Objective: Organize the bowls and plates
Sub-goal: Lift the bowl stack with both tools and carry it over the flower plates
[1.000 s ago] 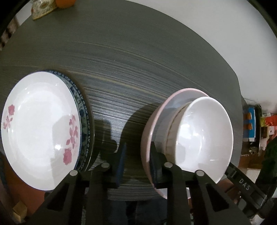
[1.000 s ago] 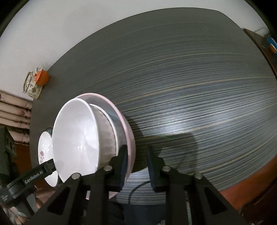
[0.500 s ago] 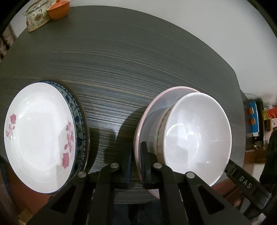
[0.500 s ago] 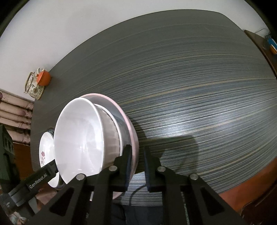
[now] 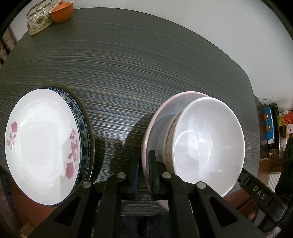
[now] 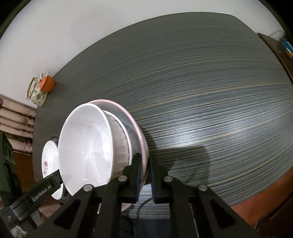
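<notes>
A pink plate [image 5: 155, 117] carries stacked white bowls [image 5: 208, 144] near the table's front edge. My left gripper [image 5: 143, 172] is shut on the plate's left rim. My right gripper [image 6: 145, 174] is shut on its right rim, with the pink plate [image 6: 137, 128] and the bowls [image 6: 86, 146] to its left. A white plate with pink roses [image 5: 40, 144] lies on a blue-patterned plate [image 5: 84, 124] at the left; the rose plate also shows in the right wrist view [image 6: 47, 159].
The dark striped table [image 5: 137, 69] stretches far behind. A floral teapot [image 5: 38, 22] and an orange cup [image 5: 61, 11] stand at its far left corner. A shelf with boxes [image 5: 269, 126] is off the right edge.
Both grippers closed from open onto the pink plate's opposite rims. The plate with the bowls now sits slightly higher in the views.
</notes>
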`<state>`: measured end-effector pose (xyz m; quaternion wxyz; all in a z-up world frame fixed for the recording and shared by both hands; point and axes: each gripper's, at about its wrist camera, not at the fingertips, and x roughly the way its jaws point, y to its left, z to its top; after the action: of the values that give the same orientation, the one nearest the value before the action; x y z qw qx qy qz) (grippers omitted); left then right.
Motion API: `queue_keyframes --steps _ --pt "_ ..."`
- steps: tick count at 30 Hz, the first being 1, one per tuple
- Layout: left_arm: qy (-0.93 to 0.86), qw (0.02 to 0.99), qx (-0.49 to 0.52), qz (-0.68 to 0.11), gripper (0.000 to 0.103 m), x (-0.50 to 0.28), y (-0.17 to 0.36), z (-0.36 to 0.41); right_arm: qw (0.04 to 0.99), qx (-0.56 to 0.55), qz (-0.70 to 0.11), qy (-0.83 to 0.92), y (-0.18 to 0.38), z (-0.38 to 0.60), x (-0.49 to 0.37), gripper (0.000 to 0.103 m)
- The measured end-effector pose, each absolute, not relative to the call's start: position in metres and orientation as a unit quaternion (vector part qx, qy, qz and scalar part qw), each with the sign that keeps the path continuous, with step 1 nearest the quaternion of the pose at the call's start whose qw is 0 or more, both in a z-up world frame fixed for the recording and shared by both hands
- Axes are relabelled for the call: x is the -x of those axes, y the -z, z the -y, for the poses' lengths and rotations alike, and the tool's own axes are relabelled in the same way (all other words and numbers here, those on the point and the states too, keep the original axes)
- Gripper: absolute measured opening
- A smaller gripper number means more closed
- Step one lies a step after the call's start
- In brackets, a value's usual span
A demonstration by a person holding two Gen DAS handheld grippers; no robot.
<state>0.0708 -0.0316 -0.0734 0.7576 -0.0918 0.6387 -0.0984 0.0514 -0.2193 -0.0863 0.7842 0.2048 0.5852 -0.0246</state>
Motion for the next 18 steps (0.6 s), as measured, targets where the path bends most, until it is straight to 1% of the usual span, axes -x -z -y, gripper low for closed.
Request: queue_keyframes --steps 18 --pt "0.098 0.767 0.090 -0.627 0.005 -0.0717 0.0674 0.0320 0.792 -0.201 -0.576 0.025 0.0775 0.2114 -0.0529 0.009"
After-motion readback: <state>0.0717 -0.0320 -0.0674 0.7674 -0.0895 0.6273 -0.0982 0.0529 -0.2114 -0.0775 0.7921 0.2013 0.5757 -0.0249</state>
